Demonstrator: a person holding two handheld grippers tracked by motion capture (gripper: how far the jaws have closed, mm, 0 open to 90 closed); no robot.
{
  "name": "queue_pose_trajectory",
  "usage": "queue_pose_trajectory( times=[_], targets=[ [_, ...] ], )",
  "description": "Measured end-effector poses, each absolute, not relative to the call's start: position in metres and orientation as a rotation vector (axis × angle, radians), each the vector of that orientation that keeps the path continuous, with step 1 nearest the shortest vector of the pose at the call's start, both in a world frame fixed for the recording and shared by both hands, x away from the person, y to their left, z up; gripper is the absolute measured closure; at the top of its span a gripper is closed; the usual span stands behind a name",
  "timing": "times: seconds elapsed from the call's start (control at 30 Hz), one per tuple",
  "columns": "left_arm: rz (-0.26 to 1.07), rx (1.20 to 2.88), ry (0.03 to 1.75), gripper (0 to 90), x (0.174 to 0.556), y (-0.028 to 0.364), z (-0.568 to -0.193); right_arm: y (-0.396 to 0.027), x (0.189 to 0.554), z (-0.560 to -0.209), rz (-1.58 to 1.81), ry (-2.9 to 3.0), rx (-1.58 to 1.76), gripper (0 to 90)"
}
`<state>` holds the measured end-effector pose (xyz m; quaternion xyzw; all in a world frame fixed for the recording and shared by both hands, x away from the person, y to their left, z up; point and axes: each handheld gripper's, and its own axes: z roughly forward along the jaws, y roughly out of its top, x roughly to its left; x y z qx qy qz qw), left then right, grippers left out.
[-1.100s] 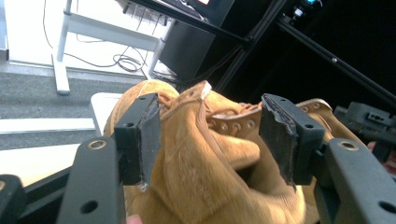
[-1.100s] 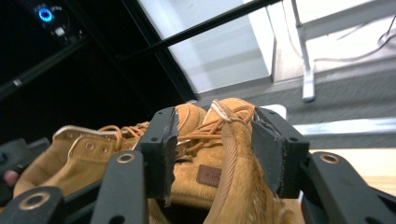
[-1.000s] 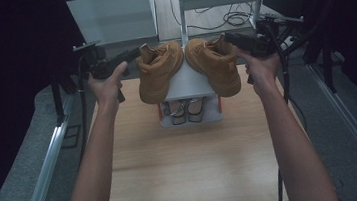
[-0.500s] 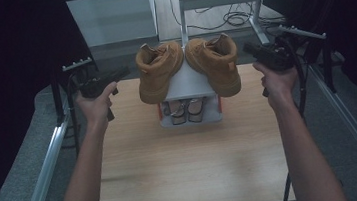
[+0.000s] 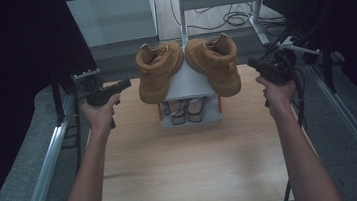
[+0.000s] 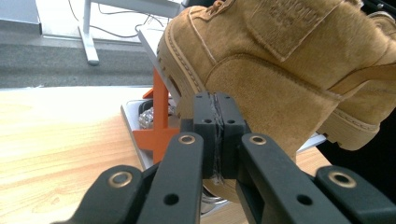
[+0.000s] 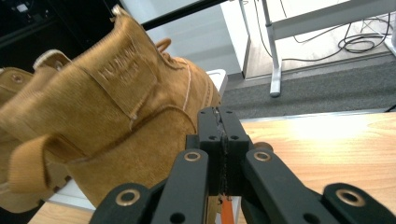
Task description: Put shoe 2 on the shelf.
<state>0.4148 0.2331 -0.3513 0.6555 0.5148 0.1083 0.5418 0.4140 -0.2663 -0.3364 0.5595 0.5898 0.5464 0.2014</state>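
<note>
- Wooden table (image 5: 193,164) under dim light, with cables on the floor behind it; a small white rack (image 5: 187,82) stands at its far middle, at 12 o'clock from the person.
- Two tan boots sit tilted on the rack top: left boot (image 5: 159,71) at 11 o'clock, right boot (image 5: 215,62) at 1 o'clock, heels overhanging the edges. A lower shelf holds another pair, too dim to make out.
- Left gripper (image 5: 123,84) hangs just beside the left boot's heel, pads pressed together with nothing between; its jaws have just been closing.
- Right gripper (image 5: 251,62) likewise, clenched on nothing beside the right boot; its jaws too have just been closing.
- Judgement: the boots look placed and let go. Draw both hands straight outward, toward 9 and 3 o'clock, to avoid nudging the overhanging heels.
</note>
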Motion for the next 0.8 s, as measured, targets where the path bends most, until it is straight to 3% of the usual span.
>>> queue_pose_trajectory(
  times=[0.8],
  targets=[
    [0.207, 1.548, 1.258, 89.2, 0.432, 0.215, -0.366, -0.245, 0.431, -0.364, 1.463, 1.751, 1.509, 89.4]
  ],
)
